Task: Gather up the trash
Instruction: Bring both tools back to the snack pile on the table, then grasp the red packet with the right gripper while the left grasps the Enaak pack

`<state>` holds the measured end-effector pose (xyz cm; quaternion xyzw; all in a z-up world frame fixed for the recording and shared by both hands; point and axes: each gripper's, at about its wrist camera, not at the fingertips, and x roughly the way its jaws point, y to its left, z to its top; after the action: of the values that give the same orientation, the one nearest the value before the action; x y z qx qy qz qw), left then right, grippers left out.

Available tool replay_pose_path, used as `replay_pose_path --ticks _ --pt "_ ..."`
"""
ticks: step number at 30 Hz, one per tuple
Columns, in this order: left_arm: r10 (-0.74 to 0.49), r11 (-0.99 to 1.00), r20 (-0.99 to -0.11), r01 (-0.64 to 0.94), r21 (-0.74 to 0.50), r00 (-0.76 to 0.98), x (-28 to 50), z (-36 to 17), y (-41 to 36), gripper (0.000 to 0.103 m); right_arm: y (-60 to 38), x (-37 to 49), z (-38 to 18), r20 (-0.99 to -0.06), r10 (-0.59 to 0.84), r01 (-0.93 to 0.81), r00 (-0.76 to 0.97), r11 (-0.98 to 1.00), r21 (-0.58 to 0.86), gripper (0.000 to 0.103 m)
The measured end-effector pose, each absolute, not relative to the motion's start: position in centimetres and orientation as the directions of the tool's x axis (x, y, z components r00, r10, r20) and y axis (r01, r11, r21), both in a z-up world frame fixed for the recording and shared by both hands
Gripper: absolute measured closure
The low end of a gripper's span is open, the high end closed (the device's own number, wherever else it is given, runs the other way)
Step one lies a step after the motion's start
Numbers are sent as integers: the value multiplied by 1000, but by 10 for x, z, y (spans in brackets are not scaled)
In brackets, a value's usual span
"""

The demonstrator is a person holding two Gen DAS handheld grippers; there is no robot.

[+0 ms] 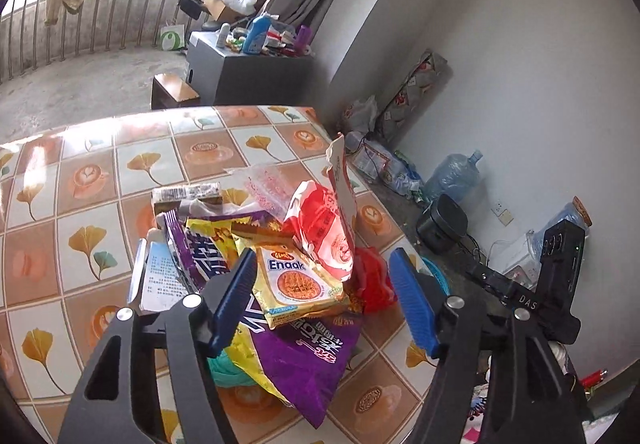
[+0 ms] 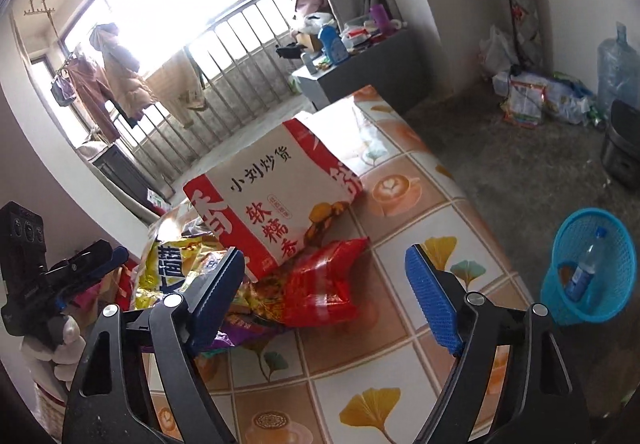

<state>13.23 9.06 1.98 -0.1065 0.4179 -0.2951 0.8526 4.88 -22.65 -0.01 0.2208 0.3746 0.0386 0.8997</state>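
A heap of snack wrappers lies on a table (image 1: 100,179) with a tile-and-leaf pattern. In the left wrist view my left gripper (image 1: 322,256) hangs open over the heap. A yellow Enaak packet (image 1: 298,284) lies between its blue pads, apart from both, on a purple bag (image 1: 308,364). A red-and-white bag (image 1: 328,228) stands just behind. In the right wrist view my right gripper (image 2: 324,250) is open over a crumpled red wrapper (image 2: 320,284). Its left finger (image 2: 216,296) is close beside a large white-and-red paper bag (image 2: 272,203).
A blue mesh basket (image 2: 588,268) with a plastic bottle (image 2: 584,272) in it stands on the floor right of the table. Bags and a big water jug (image 1: 452,175) line the wall. A grey cabinet (image 1: 240,71) with clutter stands beyond the table's far edge.
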Motion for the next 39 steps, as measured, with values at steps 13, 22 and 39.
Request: replay_pose_path --ticks 13,22,39 --pt "-562 823 -779 281 -494 276 169 -46 91 50 -193 86 -47 -777 327 50 539 908 417 48" --pt "-639 768 -736 252 -589 224 177 -50 93 51 -182 85 -47 -789 330 35 519 913 406 57" --pt "-889 441 -417 109 -891 190 182 -50 113 59 -171 83 -49 -791 312 20 527 925 378 62"
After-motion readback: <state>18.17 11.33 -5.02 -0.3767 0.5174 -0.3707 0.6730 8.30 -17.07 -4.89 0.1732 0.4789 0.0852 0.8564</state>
